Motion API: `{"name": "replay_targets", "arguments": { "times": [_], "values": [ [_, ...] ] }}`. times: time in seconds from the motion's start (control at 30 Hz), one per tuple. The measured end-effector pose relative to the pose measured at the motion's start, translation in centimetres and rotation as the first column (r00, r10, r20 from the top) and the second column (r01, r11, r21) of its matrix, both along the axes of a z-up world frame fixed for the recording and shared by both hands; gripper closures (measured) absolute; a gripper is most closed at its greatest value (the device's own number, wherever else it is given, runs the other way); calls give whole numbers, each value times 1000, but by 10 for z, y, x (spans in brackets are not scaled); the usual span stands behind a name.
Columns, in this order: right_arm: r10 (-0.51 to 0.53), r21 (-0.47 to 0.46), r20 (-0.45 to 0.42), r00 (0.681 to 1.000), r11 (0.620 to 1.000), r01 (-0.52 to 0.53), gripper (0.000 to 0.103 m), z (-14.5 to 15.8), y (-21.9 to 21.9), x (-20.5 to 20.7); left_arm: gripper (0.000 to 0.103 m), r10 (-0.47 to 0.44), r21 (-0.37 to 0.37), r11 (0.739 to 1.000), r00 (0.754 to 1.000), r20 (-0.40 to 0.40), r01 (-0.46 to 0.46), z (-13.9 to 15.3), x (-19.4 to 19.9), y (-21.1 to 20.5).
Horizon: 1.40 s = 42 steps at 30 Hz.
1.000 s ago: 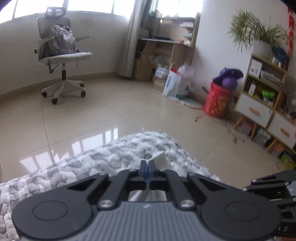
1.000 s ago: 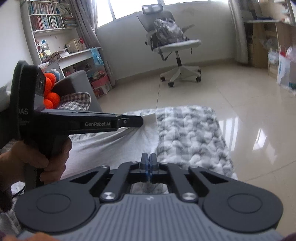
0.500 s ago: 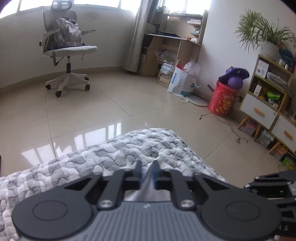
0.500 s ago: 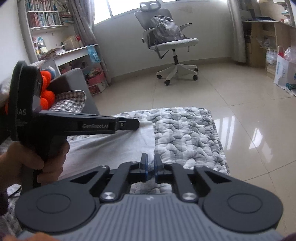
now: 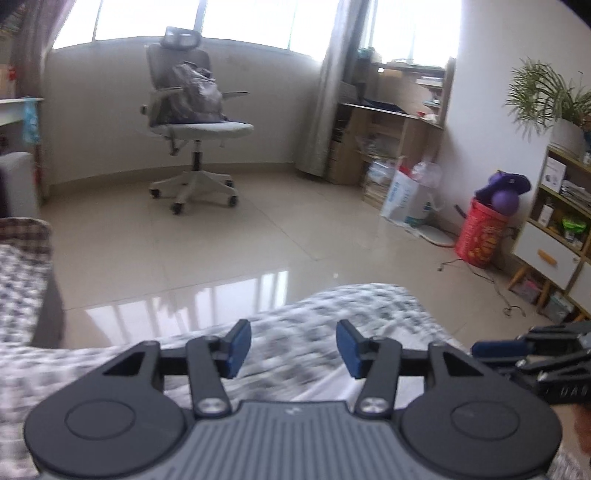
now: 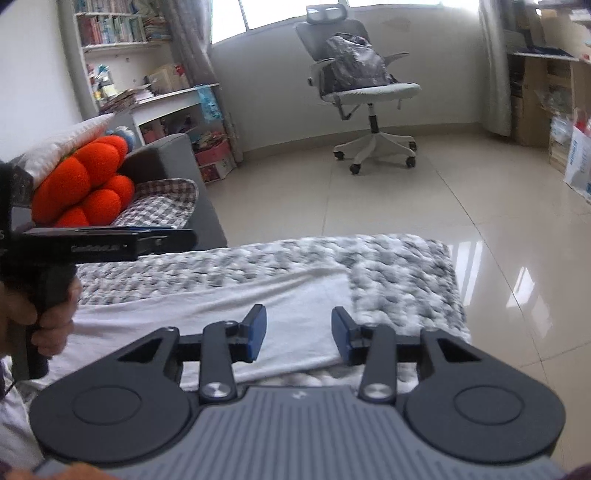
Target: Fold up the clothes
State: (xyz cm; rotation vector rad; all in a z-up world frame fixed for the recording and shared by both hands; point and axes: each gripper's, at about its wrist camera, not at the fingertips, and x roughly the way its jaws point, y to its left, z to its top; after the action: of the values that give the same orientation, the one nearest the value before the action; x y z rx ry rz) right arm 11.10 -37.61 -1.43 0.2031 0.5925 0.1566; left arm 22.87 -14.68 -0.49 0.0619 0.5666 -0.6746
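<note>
Now the left gripper is opening, jaws apart with nothing between them, above the grey patterned blanket. Further right, the right gripper is opening too, empty, just over the white garment lying flat on that blanket.

Daylight from windows behind office chair, blown out white. Glare patches on floor tiles in front of the chair. Quilted blanket below chair motion-blurred in left view. Fisheye bends walls; corners vignetted dark.
</note>
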Motion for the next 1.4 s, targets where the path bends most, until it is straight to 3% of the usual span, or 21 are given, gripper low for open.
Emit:
{"name": "replay_targets", "arguments": {
  "times": [0.57,0.93,1.13,1.33,1.4],
  "values": [
    [155,-72,-16,988,985,-155,60,13,101,22,44,207,91,973,976,64,-212,13,-27,154],
    [263,-137,-35,964,954,-266,60,-3,161,63,45,278,181,942,960,41,-281,-10,-25,242],
    [277,-172,-59,959,943,-284,63,-22,180,74,47,316,190,931,949,5,-312,-27,-21,271],
    [277,-208,-54,959,937,-282,71,-34,192,78,59,299,185,939,954,-25,-290,-37,-23,281],
    [277,-226,-43,960,933,-279,85,-34,195,75,73,287,173,945,957,-31,-278,-38,-25,282]
  ]
}}
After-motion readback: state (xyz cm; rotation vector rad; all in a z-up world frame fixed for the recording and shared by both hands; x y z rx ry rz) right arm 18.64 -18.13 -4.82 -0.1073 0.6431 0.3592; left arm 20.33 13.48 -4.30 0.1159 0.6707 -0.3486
